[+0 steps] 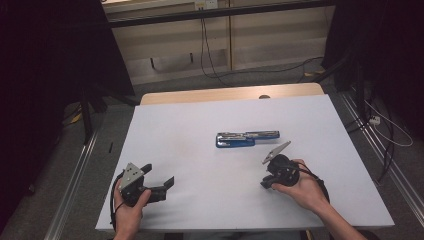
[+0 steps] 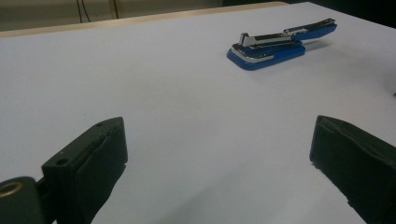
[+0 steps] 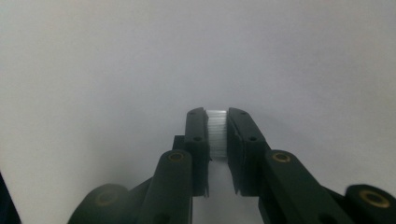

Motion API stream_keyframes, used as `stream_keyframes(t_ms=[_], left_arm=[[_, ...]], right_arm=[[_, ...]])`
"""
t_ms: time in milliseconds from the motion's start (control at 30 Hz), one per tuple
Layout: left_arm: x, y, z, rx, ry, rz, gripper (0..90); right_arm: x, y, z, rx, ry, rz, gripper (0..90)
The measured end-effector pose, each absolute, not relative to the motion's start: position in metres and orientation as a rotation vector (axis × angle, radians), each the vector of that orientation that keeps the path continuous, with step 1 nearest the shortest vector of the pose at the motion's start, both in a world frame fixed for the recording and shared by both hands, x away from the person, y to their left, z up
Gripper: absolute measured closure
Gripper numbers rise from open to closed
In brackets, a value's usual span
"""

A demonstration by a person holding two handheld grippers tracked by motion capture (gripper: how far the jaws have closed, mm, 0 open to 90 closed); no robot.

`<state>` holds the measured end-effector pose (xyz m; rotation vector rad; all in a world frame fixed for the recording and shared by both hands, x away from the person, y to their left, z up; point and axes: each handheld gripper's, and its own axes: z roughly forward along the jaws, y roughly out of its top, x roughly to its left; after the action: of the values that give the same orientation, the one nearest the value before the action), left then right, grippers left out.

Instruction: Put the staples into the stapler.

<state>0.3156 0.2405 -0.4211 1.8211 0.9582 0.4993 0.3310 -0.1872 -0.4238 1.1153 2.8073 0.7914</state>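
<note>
While both forearms come in from the near edge of the table (image 1: 165, 125), each hand rests low over the white top with a gripper in it. The left hand (image 1: 129, 207) wraps the left gripper (image 1: 165, 184) from below and behind, its grey plate up and its jaws aimed across the table toward the right. In the left gripper view these jaws stand wide apart with bare table between them, and they hold nothing.

The right hand (image 1: 300, 190) cups the right gripper (image 1: 265, 182) from the side, tilted so that its jaws point down and left at the table. In the right gripper view the jaws are nearly together, pinching a small white block of staples (image 3: 216, 131) between the pads, just over the white surface.

The stapler (image 1: 247, 138), blue with a chrome top, lies folded open and flat, a little beyond the right gripper and clear of it. From the left gripper it sits well ahead and to the right (image 2: 280, 44), untouched by either gripper.
</note>
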Motion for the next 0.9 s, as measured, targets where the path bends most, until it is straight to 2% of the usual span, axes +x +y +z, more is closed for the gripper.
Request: stream_keyframes(t_ms=[900], left_arm=[[0.317,0.242,-0.422,1.828,0.954,0.489,4.8]], right_arm=[[0.334,-0.199,-0.417,1.097,2.688,0.945,79.1]])
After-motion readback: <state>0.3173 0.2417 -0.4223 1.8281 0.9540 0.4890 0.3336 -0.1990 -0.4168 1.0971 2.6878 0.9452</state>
